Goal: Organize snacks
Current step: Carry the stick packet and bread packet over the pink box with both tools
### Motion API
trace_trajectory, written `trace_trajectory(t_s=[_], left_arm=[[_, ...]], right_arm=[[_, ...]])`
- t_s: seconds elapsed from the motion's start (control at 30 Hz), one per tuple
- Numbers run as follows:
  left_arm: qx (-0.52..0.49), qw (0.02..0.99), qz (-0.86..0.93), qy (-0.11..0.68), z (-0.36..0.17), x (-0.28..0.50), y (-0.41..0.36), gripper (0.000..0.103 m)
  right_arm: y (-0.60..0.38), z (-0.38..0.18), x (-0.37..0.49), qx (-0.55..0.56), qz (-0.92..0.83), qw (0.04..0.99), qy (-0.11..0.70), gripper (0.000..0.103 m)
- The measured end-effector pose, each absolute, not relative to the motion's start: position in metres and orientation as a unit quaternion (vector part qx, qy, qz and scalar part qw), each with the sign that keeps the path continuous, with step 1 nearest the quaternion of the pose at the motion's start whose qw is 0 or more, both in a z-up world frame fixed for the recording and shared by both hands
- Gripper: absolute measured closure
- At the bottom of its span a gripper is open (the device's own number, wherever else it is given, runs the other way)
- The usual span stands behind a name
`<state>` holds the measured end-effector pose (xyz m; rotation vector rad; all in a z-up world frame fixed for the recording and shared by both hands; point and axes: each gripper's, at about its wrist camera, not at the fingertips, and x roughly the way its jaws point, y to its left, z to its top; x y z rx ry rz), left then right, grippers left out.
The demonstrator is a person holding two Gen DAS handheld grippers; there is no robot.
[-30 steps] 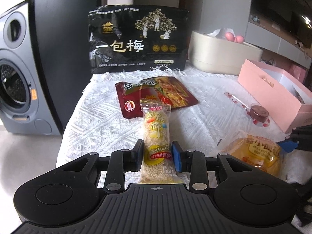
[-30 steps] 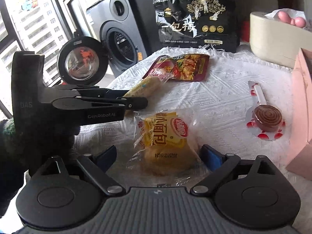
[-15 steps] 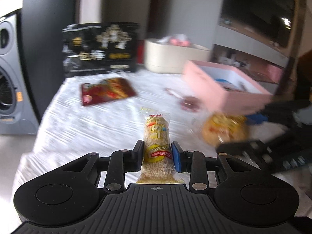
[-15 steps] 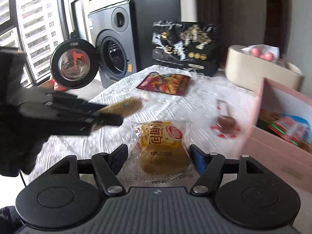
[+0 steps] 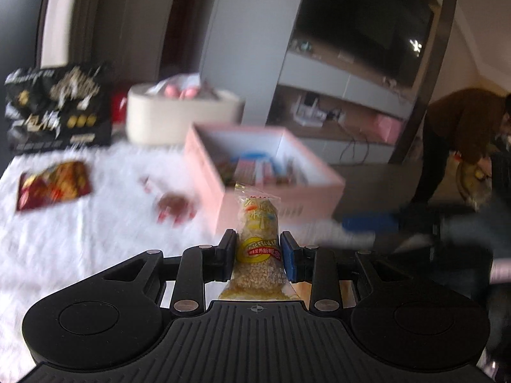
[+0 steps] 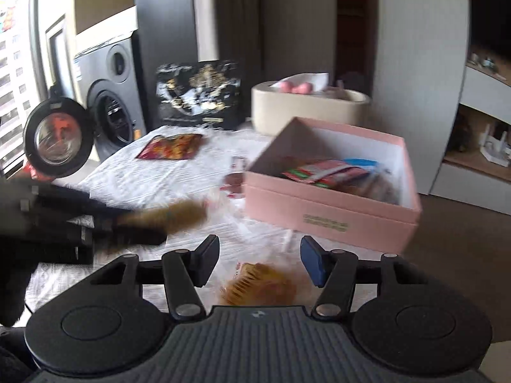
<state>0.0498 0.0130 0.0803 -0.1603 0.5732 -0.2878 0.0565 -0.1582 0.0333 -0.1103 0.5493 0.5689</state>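
My left gripper [image 5: 258, 252] is shut on a clear-wrapped rice-crisp snack bar [image 5: 259, 242] and holds it in the air in front of the open pink box [image 5: 223, 191]. The box holds several snack packets. In the right wrist view the same bar [image 6: 179, 214] shows blurred at left, near the pink box [image 6: 332, 220]. My right gripper [image 6: 260, 260] is open, its fingers either side of a yellow bread bun packet [image 6: 258, 284] that lies low between them on the white tablecloth [image 6: 153, 175].
A red snack pouch [image 5: 54, 183] and a wrapped round sweet [image 5: 174, 207] lie on the cloth. A big black snack bag [image 5: 57, 108] and a cream tissue box [image 5: 182, 118] stand at the back. A washing machine [image 6: 108, 105] stands left of the table. A person [image 5: 463, 140] bends at far right.
My left gripper has swung right with the snack bar, toward the pink box. The right gripper has risen and turned toward the box; the bun sits lower between its still-open fingers.
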Motion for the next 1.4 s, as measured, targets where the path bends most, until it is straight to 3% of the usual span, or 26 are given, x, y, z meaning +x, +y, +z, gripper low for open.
trace_trajectory(t_s=[0.37,0.57,0.87,1.4], left_arm=[[-0.006,0.96,-0.072,0.272,0.071,0.053,0.0,0.068],[-0.006,0.958,-0.047,0.282,0.061,0.039,0.011,0.068],[-0.039,0.951,-0.059,0.302,0.043,0.025,0.021,0.068],[-0.053,0.951,-0.051,0.299,0.039,0.015,0.024,0.068]], right_arm=[[-0.173,0.017,0.06,-0.006,0.298,0.906,0.301,0.045],[-0.151,0.015,0.057,0.028,0.313,0.899,0.306,0.036],[-0.122,0.0,0.053,-0.055,0.251,0.919,0.3,0.035],[-0.153,-0.009,0.061,-0.002,0.232,0.914,0.334,0.034]])
